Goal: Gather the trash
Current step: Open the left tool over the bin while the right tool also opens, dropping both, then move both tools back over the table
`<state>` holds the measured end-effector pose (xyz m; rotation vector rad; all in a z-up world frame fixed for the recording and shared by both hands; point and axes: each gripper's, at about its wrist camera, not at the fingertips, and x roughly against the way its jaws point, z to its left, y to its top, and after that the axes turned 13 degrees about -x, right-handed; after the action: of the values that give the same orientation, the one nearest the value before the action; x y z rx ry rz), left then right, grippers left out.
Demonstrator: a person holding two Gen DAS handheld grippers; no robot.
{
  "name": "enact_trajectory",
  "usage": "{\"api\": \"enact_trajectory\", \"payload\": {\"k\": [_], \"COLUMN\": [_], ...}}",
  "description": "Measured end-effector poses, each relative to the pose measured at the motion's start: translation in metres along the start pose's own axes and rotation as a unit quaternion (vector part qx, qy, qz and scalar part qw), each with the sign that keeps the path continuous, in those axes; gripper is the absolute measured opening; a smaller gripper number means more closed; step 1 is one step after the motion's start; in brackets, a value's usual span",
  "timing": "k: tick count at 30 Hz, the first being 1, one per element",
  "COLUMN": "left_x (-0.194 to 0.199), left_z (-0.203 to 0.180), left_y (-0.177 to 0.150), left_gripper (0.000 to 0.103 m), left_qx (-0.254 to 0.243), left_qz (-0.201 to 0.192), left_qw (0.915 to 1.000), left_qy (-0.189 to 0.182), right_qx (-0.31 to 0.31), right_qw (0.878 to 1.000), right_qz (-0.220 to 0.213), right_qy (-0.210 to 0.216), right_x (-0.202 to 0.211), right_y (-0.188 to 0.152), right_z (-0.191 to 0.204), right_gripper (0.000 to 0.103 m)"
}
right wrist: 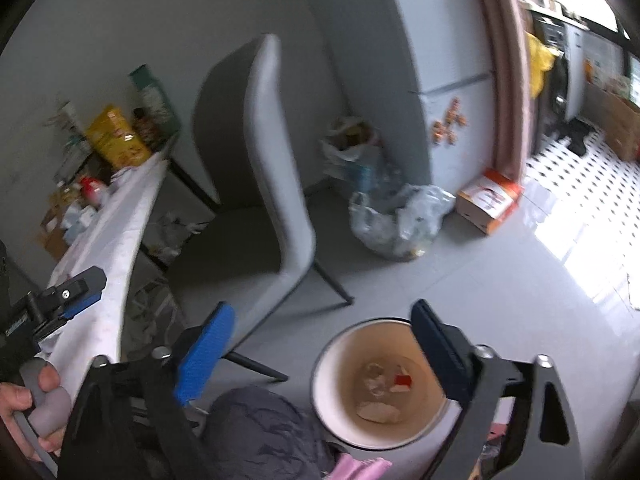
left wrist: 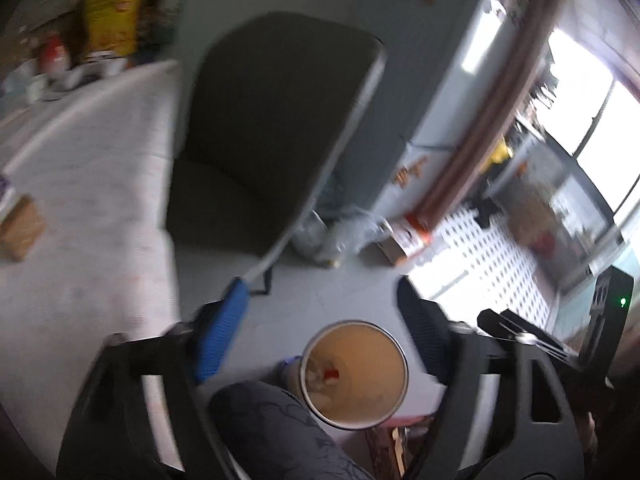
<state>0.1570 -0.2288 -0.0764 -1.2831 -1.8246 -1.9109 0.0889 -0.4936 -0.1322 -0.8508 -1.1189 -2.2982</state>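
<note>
A round bin (right wrist: 320, 376) with a pale inside stands on the grey floor beside a person's knee (right wrist: 264, 432). Crumpled white scraps (right wrist: 378, 410) and a small red piece (right wrist: 402, 380) lie at its bottom. My right gripper (right wrist: 322, 308) hangs above and just behind the bin, open, with nothing between its fingers. The left wrist view shows the same bin (left wrist: 394, 344) from above. My left gripper (left wrist: 322, 286) is open and empty over it. In the right wrist view the left gripper (right wrist: 86, 292) sits at the far left, held by a hand (right wrist: 24, 400).
A grey chair (right wrist: 276, 200) stands in front of the bin, next to a table with a white cloth (right wrist: 120, 232) and packets at its far end. A clear plastic bag (right wrist: 400, 216), an orange box (right wrist: 488, 200) and a fridge (right wrist: 440, 60) stand beyond.
</note>
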Motion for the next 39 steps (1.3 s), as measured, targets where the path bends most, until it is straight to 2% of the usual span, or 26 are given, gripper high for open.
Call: {"api": "enact_trajectory", "payload": {"k": [2, 5, 8, 13, 16, 21, 22, 24, 25, 26, 27, 28, 29, 31, 33, 36, 39], "left_x": [0.009, 0.021, 0.035, 0.058, 0.070, 0.090, 0.094, 0.103, 0.110, 0.115, 0.120, 0.125, 0.127, 0.136, 0.144, 0.156, 0.165], "left_z": [0.016, 0.037, 0.057, 0.086, 0.100, 0.130, 0.136, 0.150, 0.158, 0.162, 0.167, 0.173, 0.177, 0.188, 0.198, 0.214, 0.229], "left_y": [-0.003, -0.008, -0.016, -0.030, -0.035, -0.048, -0.050, -0.057, -0.061, -0.065, -0.067, -0.070, -0.072, -0.079, -0.084, -0.095, -0.104], "left_gripper": [0.042, 0.026, 0.017, 0.011, 0.008, 0.007, 0.008, 0.034, 0.059, 0.066, 0.066, 0.066, 0.069, 0.077, 0.083, 0.084, 0.084], "left_qx": [0.018, 0.041, 0.055, 0.073, 0.084, 0.104, 0.112, 0.137, 0.148, 0.154, 0.157, 0.160, 0.163, 0.173, 0.182, 0.201, 0.216], "left_qz": [-0.003, -0.011, -0.021, -0.041, -0.050, -0.063, -0.067, -0.075, -0.083, -0.091, -0.096, -0.095, -0.094, -0.096, -0.101, -0.107, -0.111], "left_qw": [0.9998, 0.9991, 0.9981, 0.9959, 0.9942, 0.9906, 0.9893, 0.9857, 0.9832, 0.9809, 0.9793, 0.9780, 0.9772, 0.9732, 0.9689, 0.9622, 0.9571], "left_qy": [0.004, 0.010, 0.019, 0.035, 0.046, 0.062, 0.066, 0.065, 0.068, 0.077, 0.085, 0.094, 0.099, 0.118, 0.134, 0.148, 0.158], "right_qx": [0.008, 0.029, 0.052, 0.089, 0.111, 0.138, 0.140, 0.145, 0.151, 0.154, 0.154, 0.152, 0.153, 0.171, 0.182, 0.192, 0.206], "right_qw": [1.000, 0.999, 0.997, 0.992, 0.989, 0.982, 0.980, 0.978, 0.977, 0.976, 0.976, 0.976, 0.976, 0.972, 0.969, 0.965, 0.961], "right_qz": [0.009, 0.022, 0.035, 0.046, 0.041, 0.059, 0.066, 0.077, 0.080, 0.083, 0.083, 0.076, 0.065, 0.064, 0.069, 0.072, 0.083], "right_qy": [0.013, 0.033, 0.051, 0.073, 0.086, 0.118, 0.124, 0.129, 0.129, 0.129, 0.132, 0.135, 0.140, 0.149, 0.155, 0.162, 0.167], "right_x": [-0.002, -0.005, -0.009, -0.010, -0.009, -0.015, -0.016, -0.021, -0.023, -0.025, -0.025, -0.024, -0.022, -0.020, -0.023, -0.026, -0.031], "right_y": [-0.004, -0.010, -0.017, -0.031, -0.037, -0.045, -0.046, -0.049, -0.052, -0.054, -0.055, -0.056, -0.058, -0.062, -0.065, -0.070, -0.077], "right_z": [0.016, 0.042, 0.068, 0.110, 0.136, 0.179, 0.184, 0.196, 0.203, 0.210, 0.214, 0.219, 0.223, 0.237, 0.250, 0.266, 0.283], "right_gripper": [0.061, 0.045, 0.026, 0.005, 0.002, 0.003, 0.005, 0.006, 0.008, 0.019, 0.035, 0.070, 0.079, 0.080, 0.085, 0.095, 0.095]}}
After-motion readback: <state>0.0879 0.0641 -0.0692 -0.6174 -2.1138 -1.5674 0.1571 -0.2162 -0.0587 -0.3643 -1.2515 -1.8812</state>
